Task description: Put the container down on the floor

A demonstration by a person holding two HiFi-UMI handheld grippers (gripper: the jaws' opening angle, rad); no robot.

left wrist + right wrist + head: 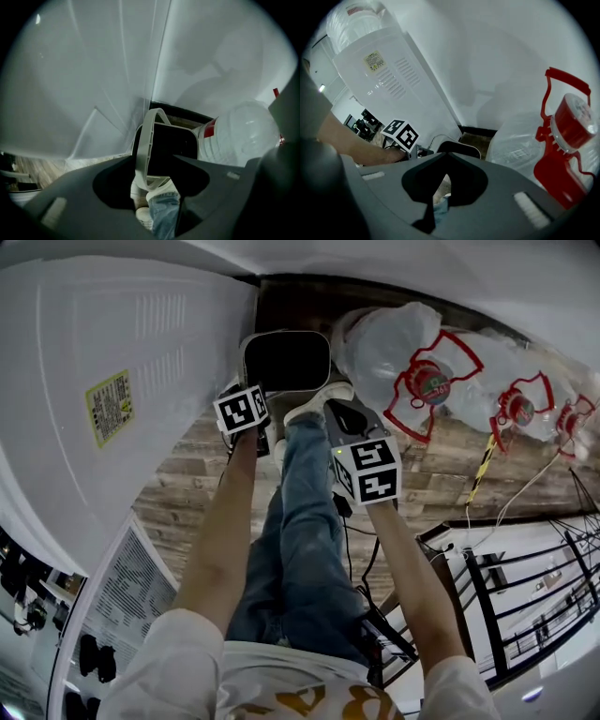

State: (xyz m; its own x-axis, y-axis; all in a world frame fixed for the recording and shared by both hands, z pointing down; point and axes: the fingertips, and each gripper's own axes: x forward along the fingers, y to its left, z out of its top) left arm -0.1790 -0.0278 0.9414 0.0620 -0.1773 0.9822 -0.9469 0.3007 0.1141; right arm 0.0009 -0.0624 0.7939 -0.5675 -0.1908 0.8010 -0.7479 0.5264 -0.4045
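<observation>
Release step: container (286, 360) looks set on the floor (187, 486) by the wall. Left gripper (153, 159) jaws are apart around its handle (142, 140); right gripper (444, 157) jaws together, empty. Next, back the left gripper off the handle.

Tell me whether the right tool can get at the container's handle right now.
Probably not as things stand. The left tool already has its jaws standing apart around the handle, taking that spot, and the right tool has its jaws together, so it would need to open first.

One container (286, 360) (dark inside), three water jugs (403, 343).
</observation>
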